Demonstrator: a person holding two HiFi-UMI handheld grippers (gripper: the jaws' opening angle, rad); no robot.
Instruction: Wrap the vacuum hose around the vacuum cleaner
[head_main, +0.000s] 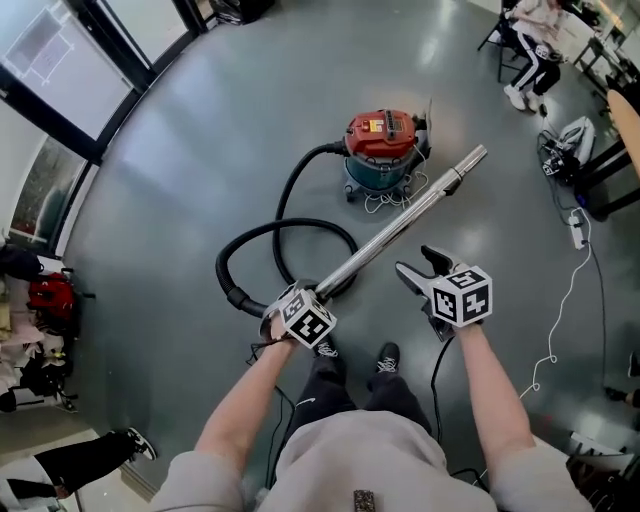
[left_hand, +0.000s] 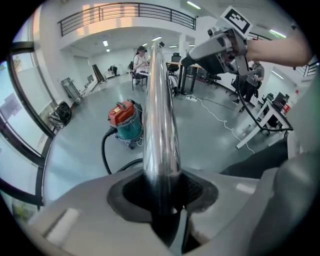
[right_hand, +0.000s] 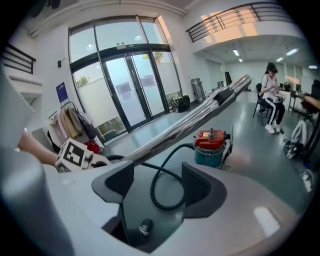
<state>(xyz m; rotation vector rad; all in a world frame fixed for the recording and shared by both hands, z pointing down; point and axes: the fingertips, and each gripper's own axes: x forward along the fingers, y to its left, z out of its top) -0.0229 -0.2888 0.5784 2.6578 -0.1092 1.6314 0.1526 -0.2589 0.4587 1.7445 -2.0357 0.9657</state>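
The left gripper (left_hand: 162, 192) pinches the tube's (head_main: 400, 235) near end; the tube runs out past the vacuum (head_main: 380, 150), with the right gripper's (head_main: 413, 261) spread fingers (right_hand: 200, 187) just beside it.

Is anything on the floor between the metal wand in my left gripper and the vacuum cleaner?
Nothing solid blocks the way. Between the wand, clamped in the left gripper, and the vacuum cleaner lie only the black hose in its own loop and a thin white cord bunched at the cleaner's base.
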